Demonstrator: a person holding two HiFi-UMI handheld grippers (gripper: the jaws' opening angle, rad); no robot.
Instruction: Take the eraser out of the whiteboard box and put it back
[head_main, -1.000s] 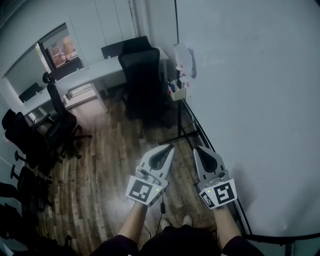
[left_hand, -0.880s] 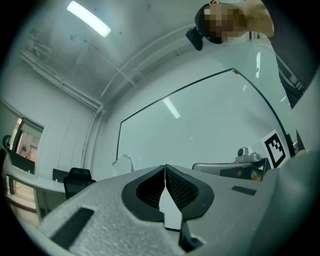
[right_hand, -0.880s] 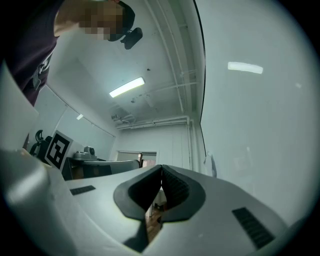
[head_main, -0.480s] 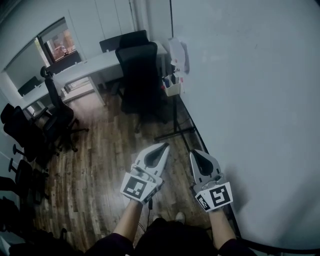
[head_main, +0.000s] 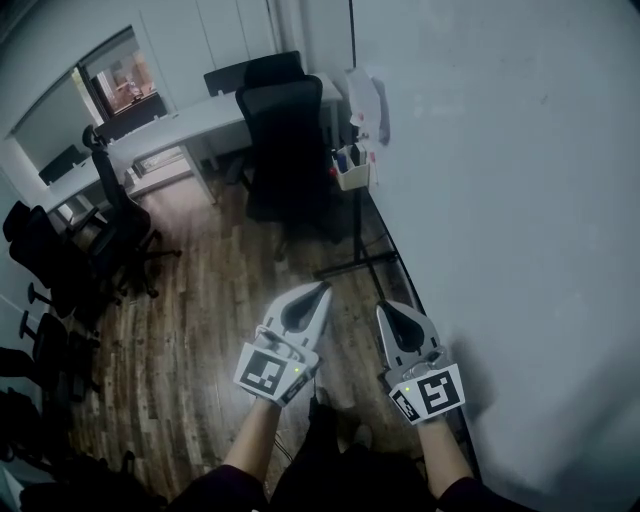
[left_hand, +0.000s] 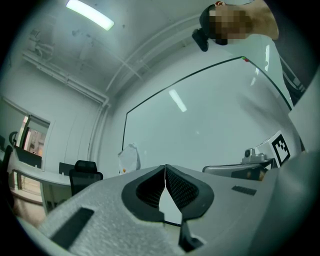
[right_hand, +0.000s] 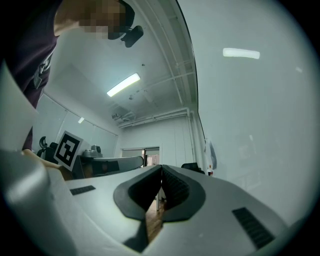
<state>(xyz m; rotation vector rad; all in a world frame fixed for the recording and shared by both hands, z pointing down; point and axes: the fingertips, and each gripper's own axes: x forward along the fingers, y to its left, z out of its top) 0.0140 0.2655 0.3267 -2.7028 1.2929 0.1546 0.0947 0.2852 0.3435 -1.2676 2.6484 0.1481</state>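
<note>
A small pale box (head_main: 352, 175) with markers in it hangs on the frame of the big whiteboard (head_main: 500, 200), at its far end. I cannot make out the eraser in it. A white bag (head_main: 365, 100) hangs just above the box. My left gripper (head_main: 322, 288) and right gripper (head_main: 383, 308) are side by side over the floor, well short of the box and pointing toward it. Both are shut with nothing between the jaws. The left gripper view shows its pads (left_hand: 177, 187) closed tip to tip. In the right gripper view its pads (right_hand: 172, 187) also meet.
A black office chair (head_main: 290, 150) stands right before the box, next to a white desk (head_main: 190, 125). More black chairs (head_main: 60, 270) line the left side. The whiteboard's stand legs (head_main: 355, 268) reach out over the wooden floor (head_main: 200, 330) ahead of my grippers.
Both grippers have sunk a little and drifted slightly left in the head view, staying shut and empty. The view itself has shifted a bit.
</note>
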